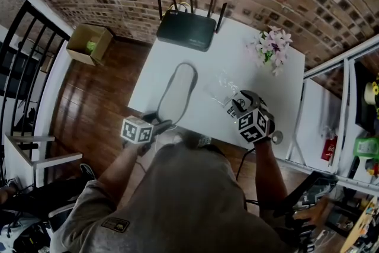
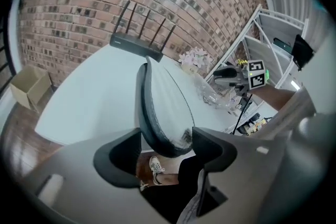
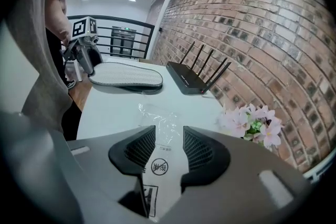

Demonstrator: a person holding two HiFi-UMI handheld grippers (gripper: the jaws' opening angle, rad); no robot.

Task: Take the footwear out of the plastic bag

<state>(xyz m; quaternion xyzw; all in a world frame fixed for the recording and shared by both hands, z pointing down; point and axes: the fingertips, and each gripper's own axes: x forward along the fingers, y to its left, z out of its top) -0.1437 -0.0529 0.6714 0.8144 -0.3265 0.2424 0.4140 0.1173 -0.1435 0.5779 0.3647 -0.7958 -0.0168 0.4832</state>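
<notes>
At about 8 o'clock in the head view, the left gripper [image 1: 156,124] sits at the near edge of the white table [image 1: 237,68]; its jaws stand wide, with the heel of the footwear [image 1: 177,90] between them but not clamped, a gap showing on one side. The footwear lies flat on the table left of centre, heel toward 6 o'clock at the edge, toe toward 12 o'clock and the black router [image 1: 186,29]; no plastic covers it in any view, so the main step looks done. Toward 3 o'clock of it, well apart, the plastic bag [image 1: 220,87] lies crumpled and empty on the table; the right gripper [image 1: 238,106] hangs over its near end at roughly 4 o'clock, jaws about half open, the printed film showing flat in the gap and no pad seen pressing on it. What is left, at a guess, is only to let go and draw both grippers clear.

The footwear is a long, flat oval, slipper-like; its top is pale grey and finely textured; a dark rim runs round it, over a dark underside; it looks light and slightly flexible.
</notes>
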